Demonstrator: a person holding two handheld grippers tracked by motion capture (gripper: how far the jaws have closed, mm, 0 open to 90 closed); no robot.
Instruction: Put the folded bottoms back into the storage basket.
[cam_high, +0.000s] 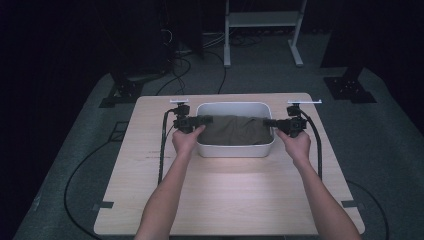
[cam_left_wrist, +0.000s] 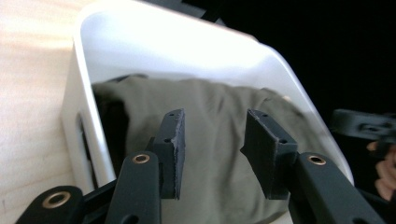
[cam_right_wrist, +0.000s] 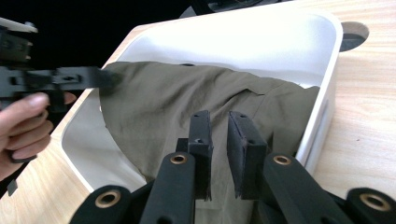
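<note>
No lettering, no label, no brand mark readable anywhere on what I've got here. The white bin (cam_high: 235, 149) sits toward the far middle of the wooden table (cam_high: 225, 200), and the olive cloth (cam_high: 235, 130) lies inside it, spread wall to wall. My left gripper (cam_left_wrist: 215, 156) is over the left end of the bin, jaws held wide apart with bare cloth showing in the gap, nothing clamped between them. My right gripper (cam_right_wrist: 219, 154) is over the right end, jaws nearly together with a thin gap, hanging above the cloth; whether they have pinched any fabric I cannot tell, since the tips cover that spot. From the right gripper view the left gripper reaches in beside my left hand (cam_right_wrist: 23, 126), its tip at the cloth's far corner, blurred there, so contact is unclear. In the high view both grippers are small and dark against the bin's ends, and the jaws are hard to make out. The bin's bottom is hidden under the cloth. Behind the table the room is mostly black: a white frame (cam_high: 262, 30) and floor cables (cam_high: 175, 75) are just visible.
</note>
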